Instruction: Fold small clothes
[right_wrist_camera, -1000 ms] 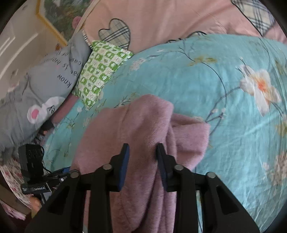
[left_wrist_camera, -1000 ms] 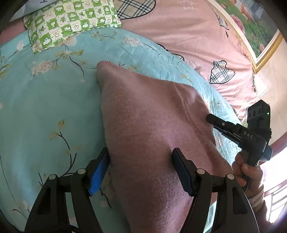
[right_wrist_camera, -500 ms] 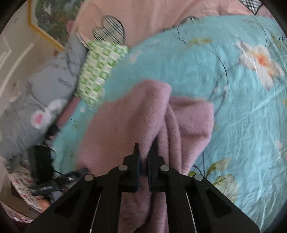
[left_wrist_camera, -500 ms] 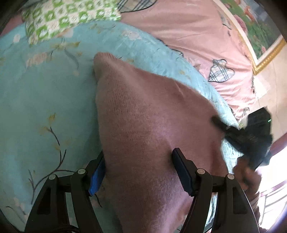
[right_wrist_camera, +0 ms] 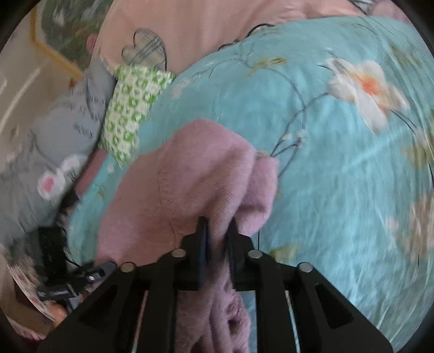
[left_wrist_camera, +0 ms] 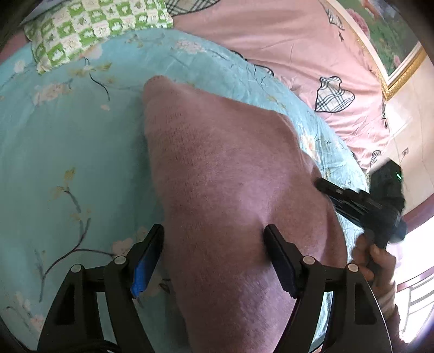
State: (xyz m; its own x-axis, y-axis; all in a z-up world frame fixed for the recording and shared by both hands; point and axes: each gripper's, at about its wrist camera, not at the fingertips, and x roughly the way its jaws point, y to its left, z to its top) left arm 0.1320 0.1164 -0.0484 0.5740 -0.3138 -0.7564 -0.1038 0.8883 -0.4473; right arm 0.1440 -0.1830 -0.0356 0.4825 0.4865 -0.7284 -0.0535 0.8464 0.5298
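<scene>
left wrist view: dusty pink knitted sweater lies on turquoise floral bedsheet, folded into a long wedge that narrows to a rounded tip at the far end. knit ribs show on its upper face; surface is fuzzy and smooth, with 1 soft ridge across the far right. left gripper stands spread wide, 1 black finger at each side of the sweater's near part; blue pad on the left finger sits just beside the cloth edge, and whether either pad presses the knit cannot be told.

right wrist view: right gripper pinches a bunched fold of the same sweater; jaws have just been opening a little, cloth between them. sweater layers are heaped here, with a second flap sticking out to the right.

hard to read: right wrist view is motion-blurred throughout. near end of the sweater is cut off by the lower frame edge in both views. right gripper's tip in the left view is smeared; the person's hand holding it is partly out of frame.

around: green-and-white checked pillow at the sheet's far edge, pink quilt with plaid hearts beyond, gold-framed flower painting at right, grey mouse-print cushion at left.
</scene>
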